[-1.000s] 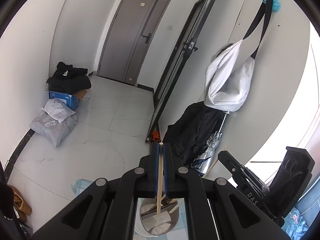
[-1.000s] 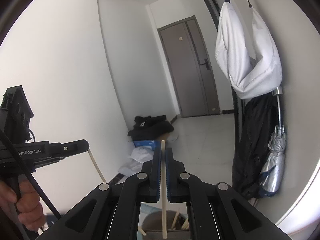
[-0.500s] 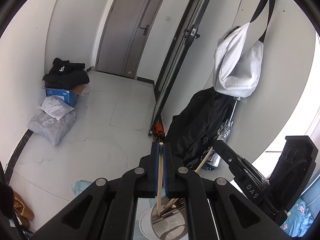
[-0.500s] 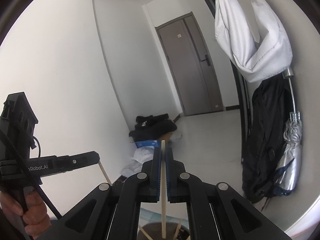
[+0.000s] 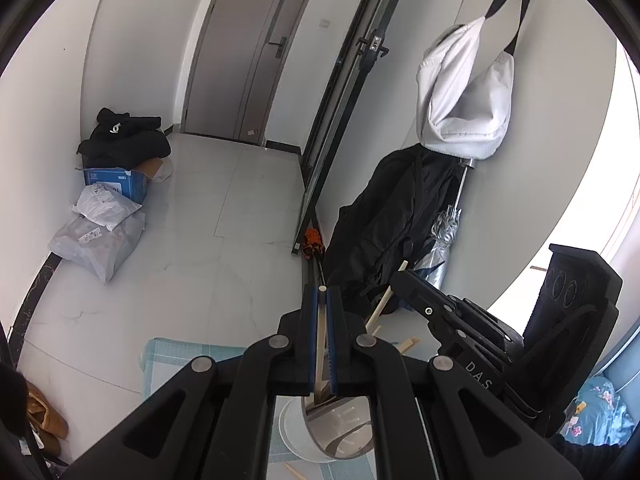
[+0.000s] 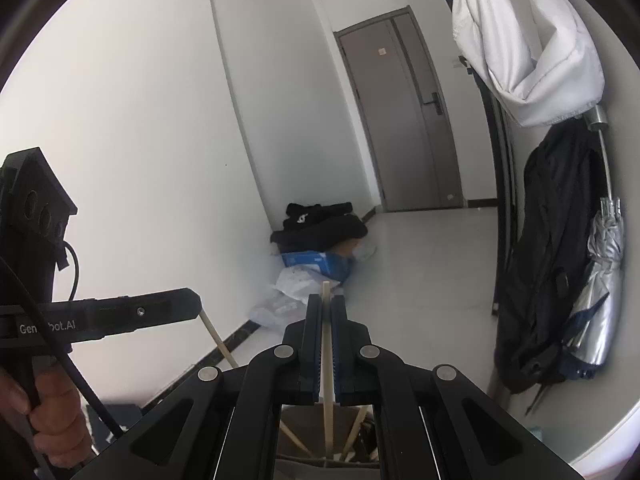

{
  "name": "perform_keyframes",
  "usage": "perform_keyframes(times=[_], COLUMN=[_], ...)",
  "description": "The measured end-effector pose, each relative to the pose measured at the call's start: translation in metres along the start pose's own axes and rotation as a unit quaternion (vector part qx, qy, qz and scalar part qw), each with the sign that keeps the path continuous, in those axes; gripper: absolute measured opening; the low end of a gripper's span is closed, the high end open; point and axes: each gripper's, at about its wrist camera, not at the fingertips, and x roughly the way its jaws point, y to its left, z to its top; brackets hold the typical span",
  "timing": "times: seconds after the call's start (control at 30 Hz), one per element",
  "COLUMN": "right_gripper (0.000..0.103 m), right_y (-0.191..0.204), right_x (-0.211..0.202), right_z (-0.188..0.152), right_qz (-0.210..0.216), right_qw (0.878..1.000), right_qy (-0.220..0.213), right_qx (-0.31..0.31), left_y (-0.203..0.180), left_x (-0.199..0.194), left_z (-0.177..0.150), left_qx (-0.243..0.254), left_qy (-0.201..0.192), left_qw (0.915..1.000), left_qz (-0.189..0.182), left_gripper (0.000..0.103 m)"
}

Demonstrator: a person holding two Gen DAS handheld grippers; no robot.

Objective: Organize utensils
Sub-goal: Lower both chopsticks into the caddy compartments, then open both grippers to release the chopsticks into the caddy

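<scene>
Left claw (image 5: 322,296) clamped tight on one chopstick (image 5: 320,334), tip poking above the pads, lower end inside the steel cup (image 5: 340,436); right claw (image 6: 327,304) pinched on a second chopstick (image 6: 327,360), upright, dipping among other sticks in that cup below.

The left tongs (image 5: 322,300) were clamped on a chopstick (image 5: 320,336) that ran down into the metal cup (image 5: 340,436) below them. The cup stood on a cloth (image 5: 180,356) spread over the tabletop. To their right, the right tongs (image 5: 400,276) gripped a second chopstick (image 5: 384,304) slanting down toward the same cup. In the right wrist view, that stick (image 6: 327,360) stood upright between the right tongs (image 6: 328,300), with the left tongs (image 6: 198,304) off to the left, held by a hand (image 6: 48,416). Parcels (image 5: 100,232) lay on the floor (image 5: 224,216) by the left wall, before a door (image 5: 248,52). A bag (image 5: 464,92) hung on the right wall above a jacket (image 5: 384,220) and an umbrella (image 5: 444,232).
</scene>
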Motion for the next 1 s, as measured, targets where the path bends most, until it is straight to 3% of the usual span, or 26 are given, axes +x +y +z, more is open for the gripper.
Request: perform_keyframes(times=[0.27,0.5,0.57,0.73,0.83,1.0], right_gripper=[0.004,0.006,0.008,0.021,0.035,0.04], right_y=[0.0,-0.003,-0.004,-0.006,-0.003,0.003], right_x=[0.008,0.007,0.0,-0.025,-0.041,-0.068], right_z=[-0.023,-0.036,-0.037,-0.032,-0.028,-0.023], right_qz=[0.021,0.026,0.02,0.008,0.0,-0.011], right_qw=[0.999,0.997,0.997,0.998,0.999,0.999], right_qy=[0.035,0.071,0.072,0.059,0.05,0.034], right_qx=[0.003,0.004,0.007,0.008,0.006,0.007], left_y=[-0.002,0.006,0.01,0.012,0.011,0.004], left_x=[0.016,0.026,0.023,0.002,-0.009,-0.028], left_z=[-0.015,-0.024,-0.025,-0.026,-0.028,-0.033], left_qx=[0.016,-0.024,-0.043,-0.06,-0.067,-0.065], left_qy=[0.044,0.086,0.087,0.05,0.034,0.01], left_qw=[0.9989,0.996,0.9953,0.9966,0.9959,0.9943], left_qz=[0.002,-0.007,-0.002,0.027,0.05,0.084], left_gripper=[0.001,0.005,0.012,0.051,0.064,0.076])
